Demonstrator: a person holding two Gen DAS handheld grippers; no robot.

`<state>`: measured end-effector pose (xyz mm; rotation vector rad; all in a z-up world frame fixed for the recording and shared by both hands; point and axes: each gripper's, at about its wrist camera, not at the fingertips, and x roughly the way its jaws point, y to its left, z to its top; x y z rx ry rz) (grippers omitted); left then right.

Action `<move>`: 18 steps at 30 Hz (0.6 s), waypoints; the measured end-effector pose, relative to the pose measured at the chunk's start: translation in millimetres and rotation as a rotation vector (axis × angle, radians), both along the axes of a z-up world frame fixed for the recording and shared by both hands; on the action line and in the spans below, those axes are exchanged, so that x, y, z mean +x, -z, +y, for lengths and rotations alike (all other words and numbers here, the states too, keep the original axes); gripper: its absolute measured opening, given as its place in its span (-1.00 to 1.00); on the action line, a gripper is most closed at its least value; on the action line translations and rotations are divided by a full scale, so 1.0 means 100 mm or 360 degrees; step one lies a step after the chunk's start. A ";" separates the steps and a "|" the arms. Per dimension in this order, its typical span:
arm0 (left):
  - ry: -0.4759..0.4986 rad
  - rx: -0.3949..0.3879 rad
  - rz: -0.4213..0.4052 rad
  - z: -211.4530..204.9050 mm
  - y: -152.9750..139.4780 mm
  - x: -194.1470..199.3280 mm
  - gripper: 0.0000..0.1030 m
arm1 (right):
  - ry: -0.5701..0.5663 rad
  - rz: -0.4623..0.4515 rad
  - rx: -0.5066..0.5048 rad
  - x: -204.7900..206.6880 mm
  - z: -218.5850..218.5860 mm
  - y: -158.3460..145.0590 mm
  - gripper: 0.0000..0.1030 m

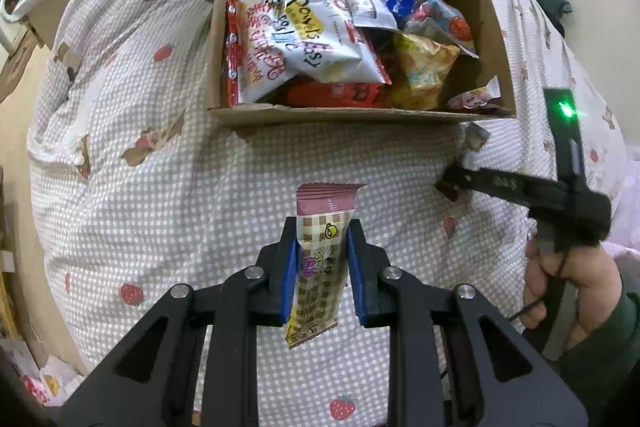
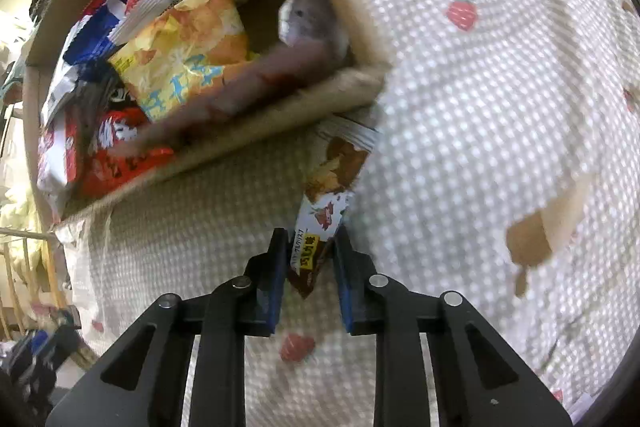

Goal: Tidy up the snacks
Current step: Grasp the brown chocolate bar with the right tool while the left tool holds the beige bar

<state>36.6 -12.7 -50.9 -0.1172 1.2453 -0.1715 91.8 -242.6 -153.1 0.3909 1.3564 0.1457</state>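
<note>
Cardboard box (image 1: 352,115) sits open on a bed cover (image 1: 160,187) of small grey-white check printed with strawberries and bears. Box is crowded with snack packets: a white bag with handwritten-style lettering (image 1: 320,39), a yellow chip bag (image 1: 424,71), a red pack (image 1: 340,93) low against the near wall, several blue and silver ones behind.

Left gripper (image 1: 322,259): blue-padded fingers (image 1: 289,275) pinch a slim snack bar (image 1: 320,259), pink top, brown-and-cream check, small yellow duck mark. Bar stands roughly upright between the pads, top end clear above the fingertips, bottom end hanging below them. It is held over the cover, short of the box's near wall.

Right gripper (image 2: 310,255): fingers closed on a brown-and-white wrapped bar (image 2: 324,211), yellow label near its lower end. The bar's far end lies just beside the box's near corner; contact there cannot be judged. In the left wrist view this gripper (image 1: 448,187) reaches in from the right, held by a hand (image 1: 568,291) in a dark green sleeve (image 1: 616,339).

Right wrist view is motion-blurred around the box.
</note>
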 end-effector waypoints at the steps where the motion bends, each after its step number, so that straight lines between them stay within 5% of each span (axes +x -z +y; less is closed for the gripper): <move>1: -0.0004 0.0000 0.0000 0.00 0.00 0.00 -0.62 | -0.0012 0.0004 0.0011 -0.05 -0.02 0.00 -0.59; 18: -0.0102 0.0102 -0.0029 0.13 0.05 0.01 -0.62 | -0.0349 -0.0192 0.0303 -0.59 0.25 -0.46 -0.65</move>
